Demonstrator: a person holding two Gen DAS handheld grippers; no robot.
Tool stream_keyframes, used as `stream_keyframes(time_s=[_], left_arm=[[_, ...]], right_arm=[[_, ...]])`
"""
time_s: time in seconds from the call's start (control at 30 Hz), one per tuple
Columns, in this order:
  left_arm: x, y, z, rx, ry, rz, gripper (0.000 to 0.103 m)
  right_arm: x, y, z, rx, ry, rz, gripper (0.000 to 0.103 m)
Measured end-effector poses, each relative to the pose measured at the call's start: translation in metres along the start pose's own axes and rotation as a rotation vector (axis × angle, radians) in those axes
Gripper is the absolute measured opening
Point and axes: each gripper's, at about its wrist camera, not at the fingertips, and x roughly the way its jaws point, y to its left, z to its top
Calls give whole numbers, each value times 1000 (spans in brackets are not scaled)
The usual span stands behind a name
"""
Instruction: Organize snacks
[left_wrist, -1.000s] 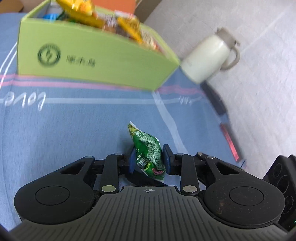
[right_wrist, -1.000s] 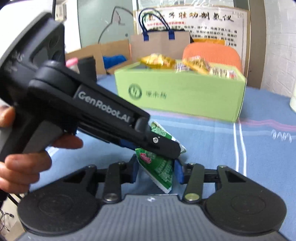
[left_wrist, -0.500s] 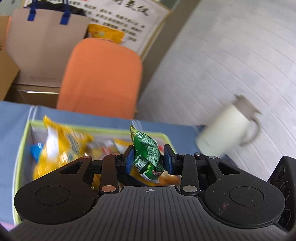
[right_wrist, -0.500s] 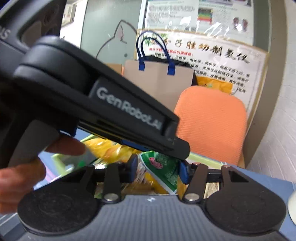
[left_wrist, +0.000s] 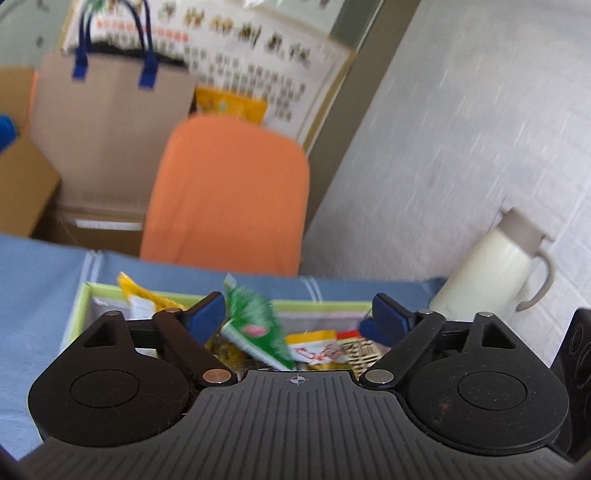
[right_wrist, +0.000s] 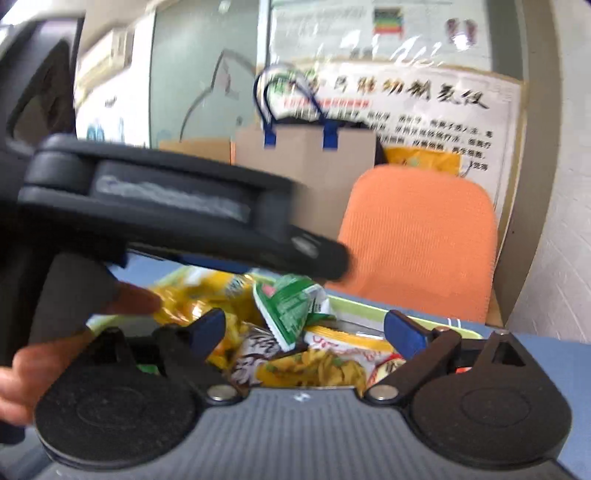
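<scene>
Both grippers hover over the light green snack box (left_wrist: 79, 314), which also shows in the right wrist view (right_wrist: 354, 308). It holds several yellow, red and brown snack packets (right_wrist: 314, 365). My left gripper (left_wrist: 299, 314) is open; a blurred green snack packet (left_wrist: 255, 332) is loose between its jaws above the box. My right gripper (right_wrist: 304, 326) is open too, and a green packet (right_wrist: 291, 308) is loose between its jaws over the box contents. The left gripper's body (right_wrist: 177, 218) crosses the left of the right wrist view.
The box stands on a blue striped tablecloth (left_wrist: 33, 280). A cream thermos jug (left_wrist: 495, 273) stands at the right by the white wall. An orange chair (left_wrist: 229, 195) and a brown paper bag (left_wrist: 110, 122) are behind the table.
Both grippers have opened over the box and let go of their green packets, which are dropping into it. Half a second ago both were shut on them.
</scene>
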Motion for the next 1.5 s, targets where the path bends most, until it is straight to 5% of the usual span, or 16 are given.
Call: stream_keyframes(time_s=[0.2, 0.37, 0.53, 0.73, 0.9, 1.0, 1.5], left_arm=[[-74, -21, -25, 45, -90, 75, 90], [-114, -51, -84, 55, -21, 196, 92], [-147, -66, -133, 40, 14, 239, 92], [-185, -79, -180, 44, 44, 210, 88], [-212, -87, -210, 53, 43, 245, 89], [-224, -91, -224, 73, 39, 245, 89], [-237, -95, -244, 102, 52, 274, 88]], right_arm=[[-77, 11, -37, 84, -29, -68, 99], [-136, 34, -77, 198, -43, -234, 99], [-170, 44, -110, 338, -63, -394, 100], [-192, 69, -139, 433, -8, -396, 100], [-226, 99, -154, 366, 5, -506, 100], [-242, 113, -164, 365, 5, -491, 100], [-252, 133, -179, 318, 33, -512, 100]])
